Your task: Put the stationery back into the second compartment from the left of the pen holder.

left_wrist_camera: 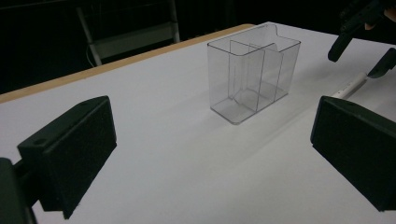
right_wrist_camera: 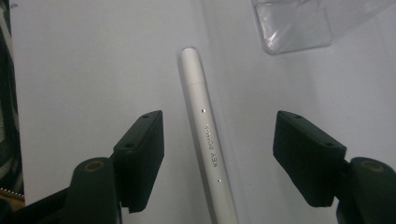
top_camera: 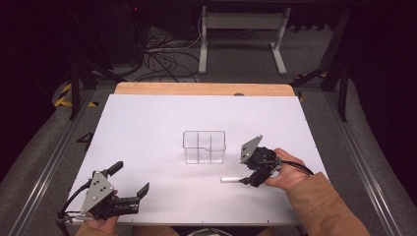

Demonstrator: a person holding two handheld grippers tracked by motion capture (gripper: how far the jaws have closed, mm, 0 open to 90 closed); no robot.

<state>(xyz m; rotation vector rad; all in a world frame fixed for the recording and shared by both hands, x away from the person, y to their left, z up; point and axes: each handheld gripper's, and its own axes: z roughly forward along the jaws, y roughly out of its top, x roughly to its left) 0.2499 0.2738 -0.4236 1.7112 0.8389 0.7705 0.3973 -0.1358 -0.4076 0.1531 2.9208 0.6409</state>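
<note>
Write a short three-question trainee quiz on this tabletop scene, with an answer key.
1. True or false: the right gripper already clamps the white pen.
2. What stands on the table just beyond the pen? A) a clear divided container B) a metal bowl C) a cardboard box
3. How do the left gripper jaws stand?

Key:
1. False. The pen lies flat on the table between the open jaws, with a gap on each side.
2. A, the clear container, with inner partitions and nothing visible inside.
3. Wide open, with nothing between them, aimed toward the container.
</note>
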